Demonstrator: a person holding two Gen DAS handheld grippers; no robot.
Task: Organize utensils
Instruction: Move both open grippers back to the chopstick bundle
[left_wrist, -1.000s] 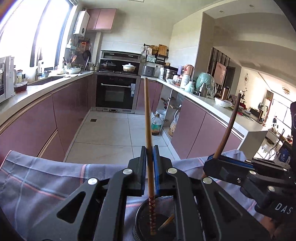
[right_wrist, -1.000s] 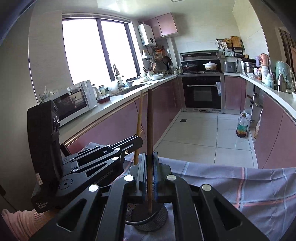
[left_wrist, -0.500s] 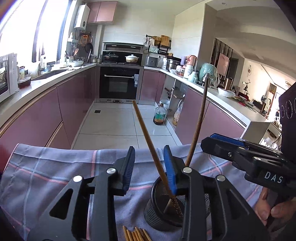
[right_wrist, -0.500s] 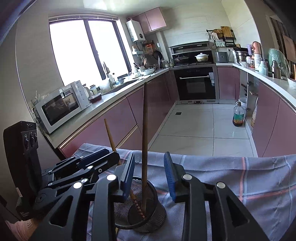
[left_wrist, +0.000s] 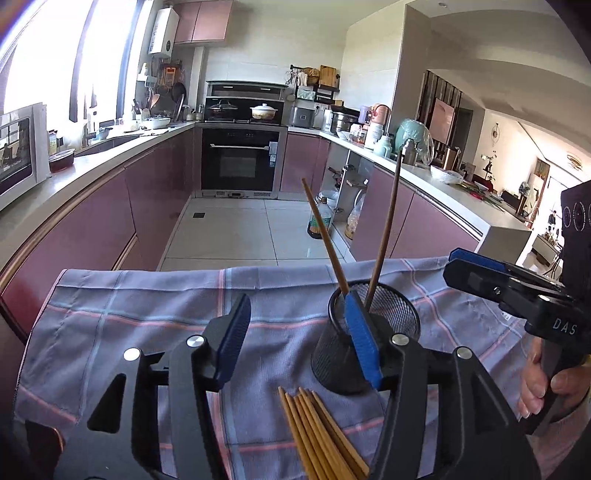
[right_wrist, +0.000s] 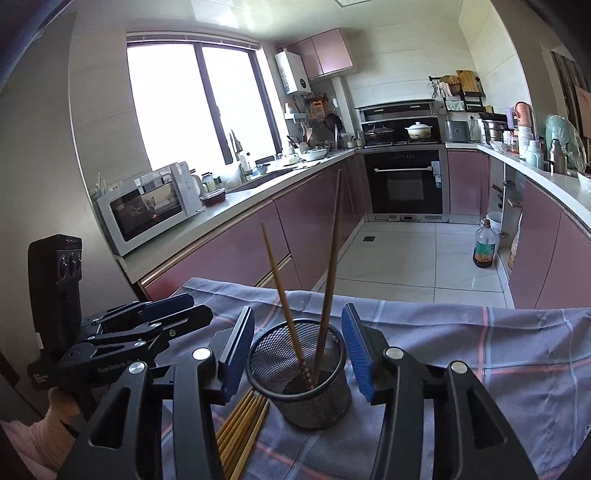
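A black mesh cup (left_wrist: 395, 310) (right_wrist: 299, 373) stands on a checked cloth (left_wrist: 147, 317) (right_wrist: 480, 354). Two chopsticks stand in it, a lighter one (left_wrist: 325, 240) (right_wrist: 280, 288) and a darker one (left_wrist: 386, 229) (right_wrist: 330, 258). A bundle of several light chopsticks (left_wrist: 314, 432) (right_wrist: 240, 424) lies on the cloth in front of the cup. My left gripper (left_wrist: 299, 339) is open and empty, just left of the cup. My right gripper (right_wrist: 297, 354) is open and empty, its jaws either side of the cup; it also shows in the left wrist view (left_wrist: 476, 273).
The cloth's far edge (left_wrist: 258, 271) drops off to the kitchen floor. Purple cabinets with countertops run along both sides, with a microwave (right_wrist: 144, 206) on the left counter and an oven (left_wrist: 242, 162) at the far end.
Both grippers opened and let go of their chopsticks, which now stand leaning in the cup. Both grippers have pulled back and down, so the cup and the bundle show in full.
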